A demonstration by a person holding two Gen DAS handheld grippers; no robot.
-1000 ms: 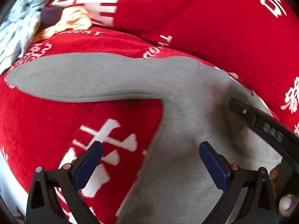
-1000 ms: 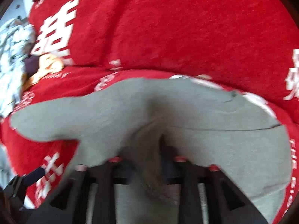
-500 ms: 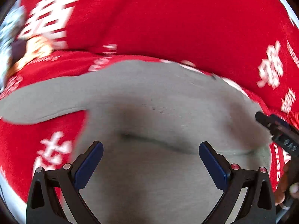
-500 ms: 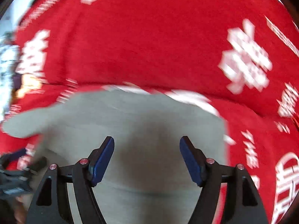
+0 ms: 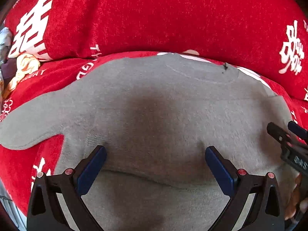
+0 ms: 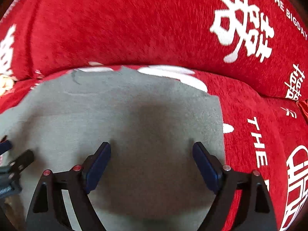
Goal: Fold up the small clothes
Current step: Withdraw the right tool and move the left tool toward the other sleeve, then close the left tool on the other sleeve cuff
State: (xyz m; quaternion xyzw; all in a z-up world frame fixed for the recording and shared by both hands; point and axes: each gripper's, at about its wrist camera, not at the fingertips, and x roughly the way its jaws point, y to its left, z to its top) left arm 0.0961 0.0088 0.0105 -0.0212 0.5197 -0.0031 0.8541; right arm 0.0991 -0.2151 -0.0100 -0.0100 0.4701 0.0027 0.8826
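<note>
A small grey long-sleeved top (image 5: 154, 100) lies flat on a red sofa cover, one sleeve (image 5: 28, 127) stretched out to the left. My left gripper (image 5: 155, 152) hovers open over its middle, nothing between the blue pads. In the right wrist view the same grey top (image 6: 125, 119) fills the lower left, its right side edge straight. My right gripper (image 6: 152, 150) is over that part with its jaws opening and no cloth pinched between them. The right gripper's tip (image 5: 284, 140) shows at the right edge of the left wrist view.
The red sofa cover (image 5: 173, 19) with white printed characters rises as a back cushion (image 6: 134, 23) behind the top. A pile of pale and orange cloth (image 5: 23, 65) lies at the far left. A hand (image 5: 294, 196) shows at the lower right.
The right gripper, earlier shut on a bunched fold of grey cloth, has let go and spread its jaws. Both grippers swung right across the top, which now lies flatter, the left one still open.
</note>
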